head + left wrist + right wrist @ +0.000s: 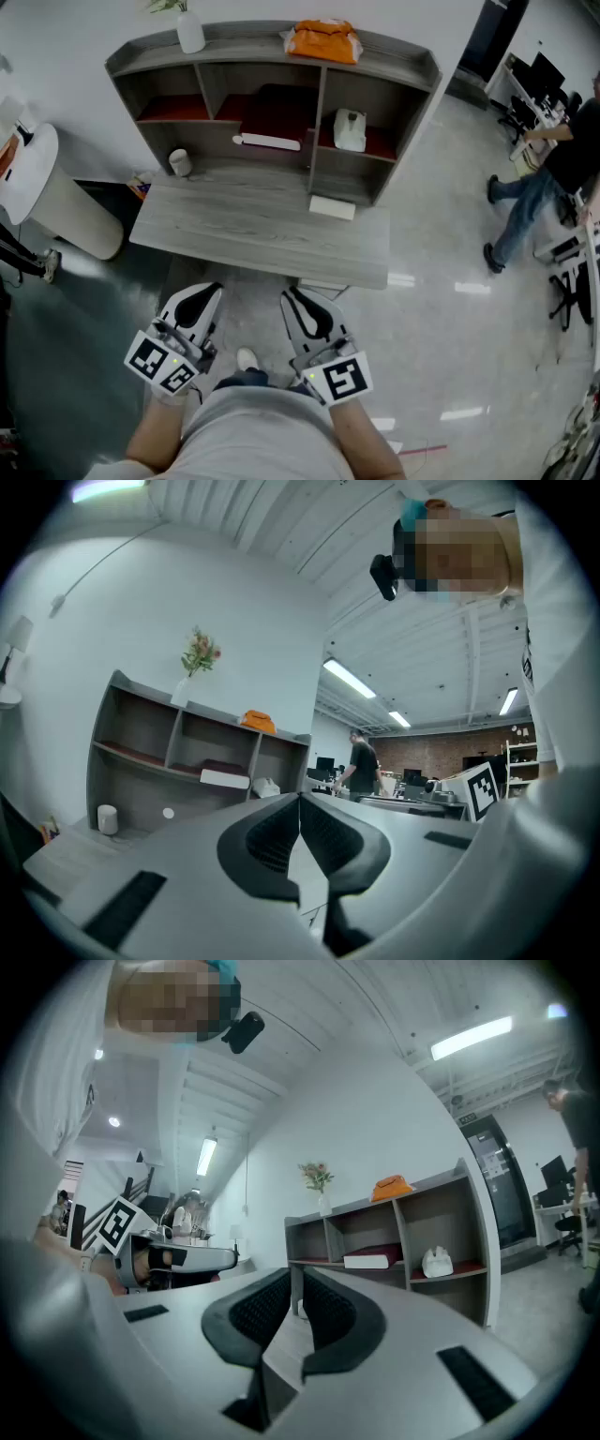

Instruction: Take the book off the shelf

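**Both grippers held low before the surface, jaws together and empty.**
The left gripper [212,289] and the right gripper [290,294] each have their jaws meeting at the tips with nothing between them, short of the grey wood-grain surface [253,230]. The dark red book [274,120] lies flat in the middle compartment of the shelf [412,84], well apart from both grippers. Its long axis runs left to right with the white page edge toward the viewer, and its rear is lost in shadow. The plant in the white vase [190,33] is cut off by the frame. The floor is glossy, and a person [553,178] stands at the far right.
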